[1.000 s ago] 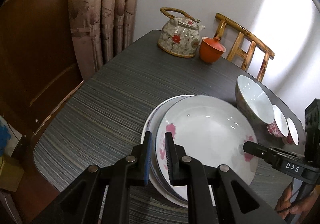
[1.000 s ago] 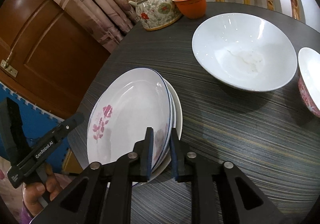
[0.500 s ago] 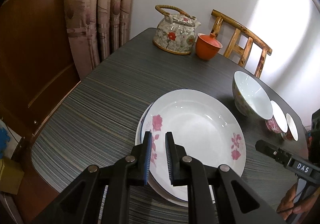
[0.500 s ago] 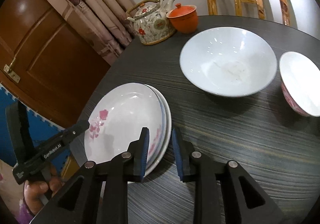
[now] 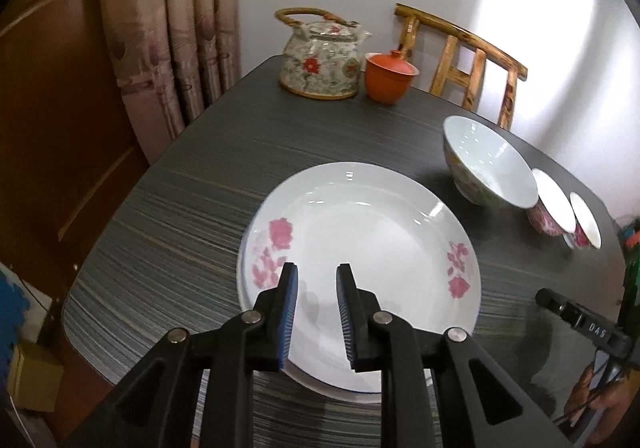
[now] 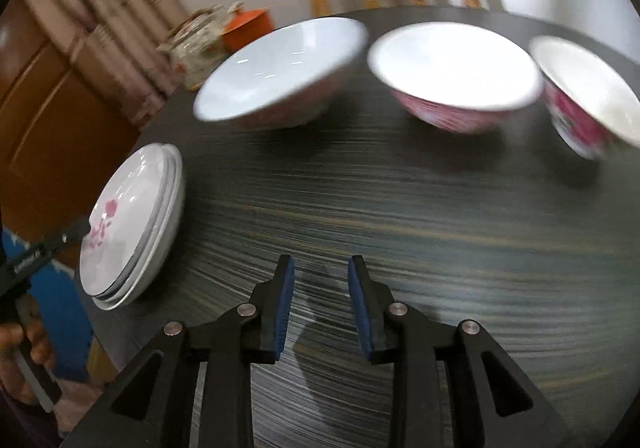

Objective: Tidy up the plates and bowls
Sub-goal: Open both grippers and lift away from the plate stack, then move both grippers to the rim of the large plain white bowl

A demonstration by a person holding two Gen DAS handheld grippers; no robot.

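Note:
A stack of white plates (image 5: 360, 268) lies on the dark striped table (image 5: 200, 152), the top plate bearing pink flowers. My left gripper (image 5: 317, 268) hovers over its near rim, jaws opening, nothing pressed between them. To the right stand a large white bowl (image 5: 492, 168) and two small pink bowls (image 5: 552, 208). In the right wrist view my right gripper (image 6: 321, 262) is over bare table (image 6: 400, 216), jaws opening and empty. The plate stack (image 6: 132, 224) lies to its left. Beyond are the large bowl (image 6: 280, 68) and the pink bowls (image 6: 456, 72).
A flowered teapot (image 5: 320, 60) and an orange lidded cup (image 5: 390, 78) stand at the table's far edge. A wooden chair (image 5: 460, 64) is behind it, and a curtain (image 5: 172, 28) and wooden door on the left. A hand (image 6: 24, 340) holds the left gripper's handle.
Both grippers let go of the flowered plate, which now lies flat on the stack. Their jaws widened. The right gripper swung right, away from the plates and toward the bowls.

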